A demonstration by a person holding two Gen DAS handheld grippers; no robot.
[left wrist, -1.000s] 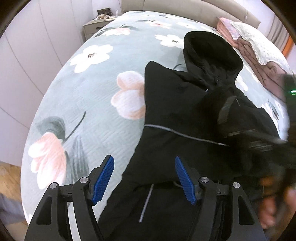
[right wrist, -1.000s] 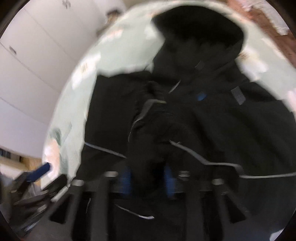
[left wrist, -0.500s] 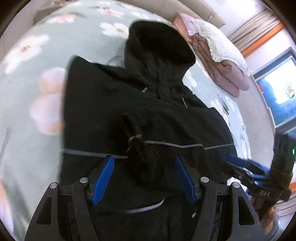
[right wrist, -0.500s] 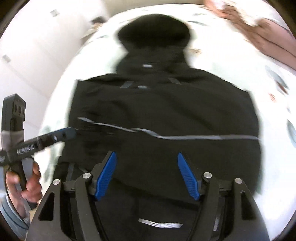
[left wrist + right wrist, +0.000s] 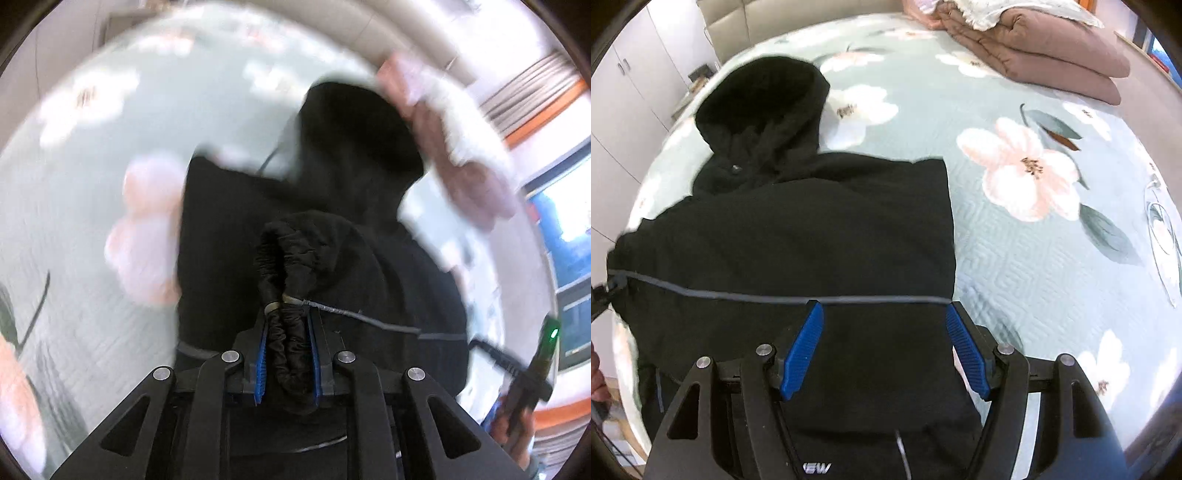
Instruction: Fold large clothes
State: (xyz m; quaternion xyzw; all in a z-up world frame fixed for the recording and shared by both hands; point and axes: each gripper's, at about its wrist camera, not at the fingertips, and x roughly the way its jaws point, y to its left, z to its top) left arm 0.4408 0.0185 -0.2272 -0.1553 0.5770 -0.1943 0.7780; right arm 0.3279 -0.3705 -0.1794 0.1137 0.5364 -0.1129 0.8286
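Left gripper (image 5: pixel 286 334): we see its blue pads pinching the jacket's gathered elastic cuff (image 5: pixel 286 280).
Right gripper (image 5: pixel 884 349): we see it spread wide, over the jacket's near right part, gripping nothing.
Black hooded jacket (image 5: pixel 798 229): flat on the floral bedspread (image 5: pixel 1034 229), hood far left.
Brown quilt (image 5: pixel 1034 48): folded, far right.

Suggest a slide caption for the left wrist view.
Left gripper shut on the black hooded jacket's elastic cuff, above a floral bedspread.

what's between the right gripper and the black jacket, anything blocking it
Nothing visible. The right gripper hangs open directly over the black jacket on the bed. The left gripper already pinches a bunched cuff.
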